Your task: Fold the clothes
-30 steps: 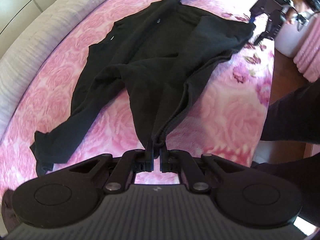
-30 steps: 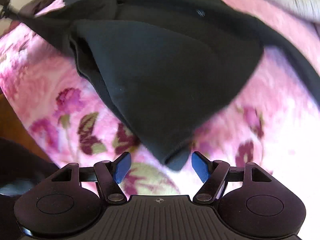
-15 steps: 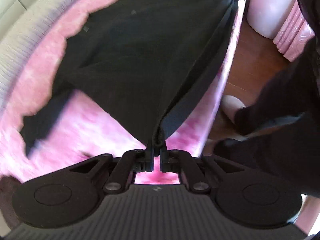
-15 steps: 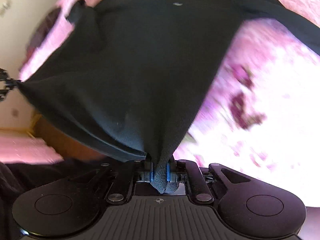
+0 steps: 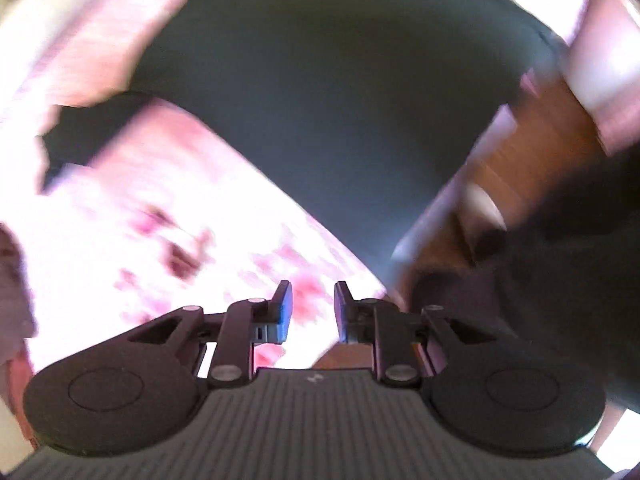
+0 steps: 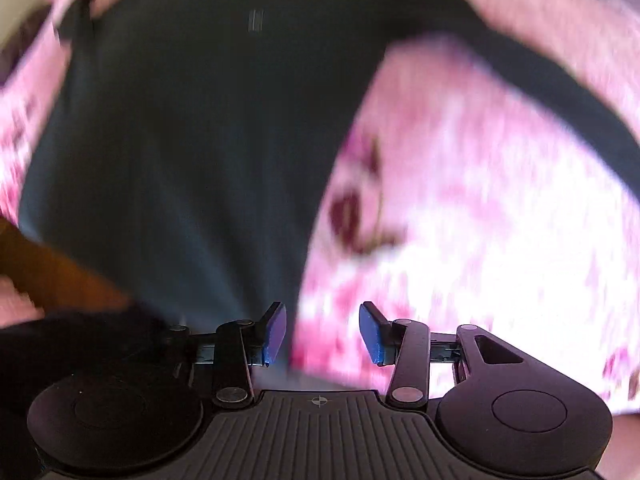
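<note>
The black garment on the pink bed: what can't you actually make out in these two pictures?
- Black garment, left wrist view: motion blur wipes out folds and seams; its top is cut by the frame.
- Same garment, right wrist view: its near hem is hidden behind the open right gripper.
- Floral bedspread: pattern smeared and overexposed beyond the open left gripper.

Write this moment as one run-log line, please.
left gripper: open, empty | right gripper: open, empty | black garment: lying on pink floral blanket | views: blurred
</note>
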`<state>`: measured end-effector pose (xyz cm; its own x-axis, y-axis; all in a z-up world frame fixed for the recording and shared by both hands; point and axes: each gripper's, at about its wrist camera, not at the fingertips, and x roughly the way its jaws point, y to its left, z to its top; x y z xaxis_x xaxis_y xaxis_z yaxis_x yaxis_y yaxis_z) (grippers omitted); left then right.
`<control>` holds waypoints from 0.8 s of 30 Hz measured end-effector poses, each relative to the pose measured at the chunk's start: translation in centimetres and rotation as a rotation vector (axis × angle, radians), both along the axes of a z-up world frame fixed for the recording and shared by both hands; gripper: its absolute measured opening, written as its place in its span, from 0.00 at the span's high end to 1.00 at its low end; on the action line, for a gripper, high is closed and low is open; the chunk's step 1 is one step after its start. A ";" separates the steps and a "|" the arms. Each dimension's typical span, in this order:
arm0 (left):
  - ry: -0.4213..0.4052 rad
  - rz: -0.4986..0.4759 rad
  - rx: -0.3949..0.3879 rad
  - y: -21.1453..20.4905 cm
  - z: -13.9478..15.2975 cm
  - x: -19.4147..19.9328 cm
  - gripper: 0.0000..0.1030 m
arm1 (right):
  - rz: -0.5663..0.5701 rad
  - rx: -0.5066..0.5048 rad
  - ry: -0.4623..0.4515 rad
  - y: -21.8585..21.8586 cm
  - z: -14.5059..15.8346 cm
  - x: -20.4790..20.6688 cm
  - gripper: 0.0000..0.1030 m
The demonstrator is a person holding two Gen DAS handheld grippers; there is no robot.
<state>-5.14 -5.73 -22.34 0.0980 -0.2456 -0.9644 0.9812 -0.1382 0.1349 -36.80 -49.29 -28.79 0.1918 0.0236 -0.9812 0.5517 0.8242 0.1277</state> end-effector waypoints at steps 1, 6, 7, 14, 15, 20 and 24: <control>-0.008 0.022 -0.036 -1.6 0.3 1.3 0.79 | 0.014 -0.024 -0.022 -1.1 0.2 1.5 0.54; 0.002 0.047 -0.186 -11.3 0.0 7.4 0.70 | 0.096 -0.113 -0.102 -5.6 0.8 10.2 0.52; 0.019 0.046 -0.207 -13.7 -0.5 8.8 0.69 | 0.109 -0.136 -0.112 -6.5 0.8 12.0 0.52; 0.109 0.011 -0.309 -29.6 -4.7 14.9 0.55 | 0.184 -0.242 -0.176 -12.3 -1.0 22.6 0.39; 0.123 0.014 -0.311 -31.2 -5.6 15.3 0.55 | 0.198 -0.252 -0.179 -13.1 -1.6 24.0 0.37; 0.199 0.023 -0.309 -38.8 -10.2 16.9 0.55 | 0.282 -0.244 -0.214 -15.6 -5.4 28.6 0.36; 0.259 0.016 -0.262 -42.4 -13.8 17.3 0.64 | 0.357 -0.223 -0.246 -18.5 -8.7 31.6 0.36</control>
<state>12.13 -48.12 -36.17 -0.1356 -0.4875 -0.8625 0.9891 -0.1164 -0.0896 -5.23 -67.81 -37.46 0.4367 -0.0760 -0.8964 0.2053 0.9786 0.0171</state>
